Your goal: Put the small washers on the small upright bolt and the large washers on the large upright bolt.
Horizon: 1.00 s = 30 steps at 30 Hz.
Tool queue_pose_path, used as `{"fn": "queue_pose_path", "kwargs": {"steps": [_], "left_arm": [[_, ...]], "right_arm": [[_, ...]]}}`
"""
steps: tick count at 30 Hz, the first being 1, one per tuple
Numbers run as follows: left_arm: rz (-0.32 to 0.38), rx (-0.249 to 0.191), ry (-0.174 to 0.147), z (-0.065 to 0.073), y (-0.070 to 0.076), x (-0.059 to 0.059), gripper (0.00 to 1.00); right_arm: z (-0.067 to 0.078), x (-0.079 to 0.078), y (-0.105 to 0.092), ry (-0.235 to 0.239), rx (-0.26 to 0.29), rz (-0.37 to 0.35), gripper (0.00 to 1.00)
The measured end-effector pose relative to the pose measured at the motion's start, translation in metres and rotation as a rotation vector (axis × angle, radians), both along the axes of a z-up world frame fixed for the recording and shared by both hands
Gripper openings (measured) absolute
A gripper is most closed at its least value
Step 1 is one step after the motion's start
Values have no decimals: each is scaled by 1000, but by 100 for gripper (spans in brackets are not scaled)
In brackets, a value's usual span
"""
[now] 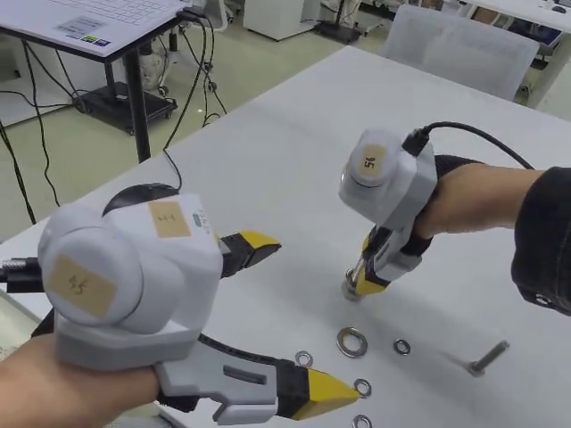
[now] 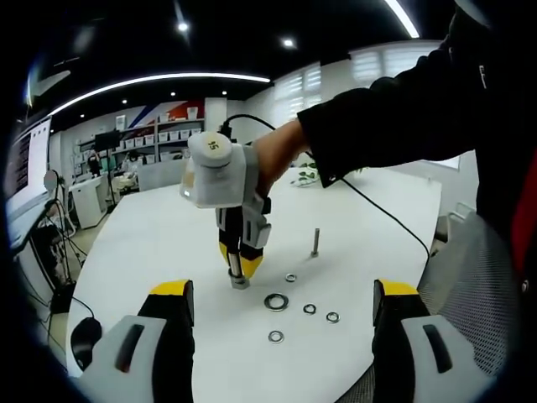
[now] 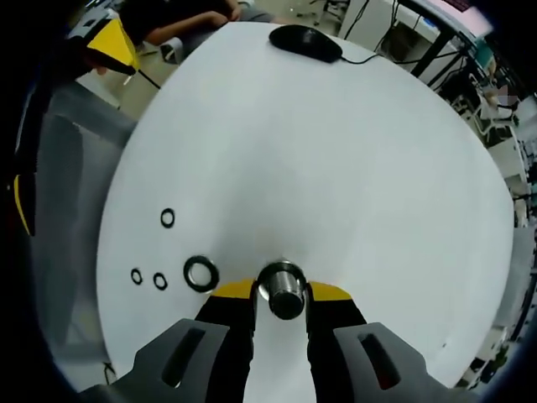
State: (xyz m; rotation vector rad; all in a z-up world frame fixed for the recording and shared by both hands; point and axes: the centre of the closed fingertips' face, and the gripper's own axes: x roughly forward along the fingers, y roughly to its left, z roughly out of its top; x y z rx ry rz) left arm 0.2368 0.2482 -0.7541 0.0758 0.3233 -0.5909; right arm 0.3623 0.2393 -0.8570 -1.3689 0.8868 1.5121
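Observation:
The large bolt [image 3: 285, 290] stands head-down on the white table [image 1: 268, 152], and my right gripper [image 1: 370, 278] is shut on its shank. The bolt's head [image 2: 239, 281] touches the tabletop. A large washer [image 1: 351, 341] lies flat just in front of it, with several small washers [image 1: 402, 347] scattered around. The small bolt [image 2: 315, 242] stands upright further right [image 1: 489, 358]. My left gripper [image 1: 299, 316] hovers open at the near left, nothing between its yellow tips. From its own view the left gripper [image 2: 284, 290] faces the right gripper [image 2: 239, 262] and the large washer [image 2: 276, 301].
A black mouse [image 3: 306, 42] with its cable lies on the table behind the left gripper. A laptop [image 1: 107, 18] sits on a stand beyond the table's left edge. A mesh chair [image 1: 464, 45] stands at the far side.

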Motion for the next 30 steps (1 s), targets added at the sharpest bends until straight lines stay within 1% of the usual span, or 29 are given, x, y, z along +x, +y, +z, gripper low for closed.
{"fn": "queue_pose_path", "kwargs": {"steps": [4, 9, 14, 20, 22, 25, 28, 30], "left_arm": [[0, 1, 1, 0, 0, 0, 88], [0, 0, 3, 0, -1, -1, 88], [-4, -1, 4, 0, -2, -2, 88], [-3, 0, 4, 0, -2, -3, 87], [-1, 1, 4, 0, -2, -2, 87], [0, 0, 3, 0, -2, -2, 87], [-1, 3, 2, 0, -2, -2, 87], [-2, 5, 3, 0, -2, -2, 87]], "right_arm": [[-7, 0, -1, 2, -3, -8, 23], [-10, 0, -2, 10, -3, -17, 23], [-9, 0, -1, 14, 4, -25, 23], [-11, 0, -2, 6, -5, -8, 24], [-10, 0, -2, 8, -2, -15, 24], [-6, 4, -1, 1, 12, -31, 29], [-1, 6, -5, -5, 21, -43, 30], [-2, 8, -7, -7, 21, -48, 30]]}}
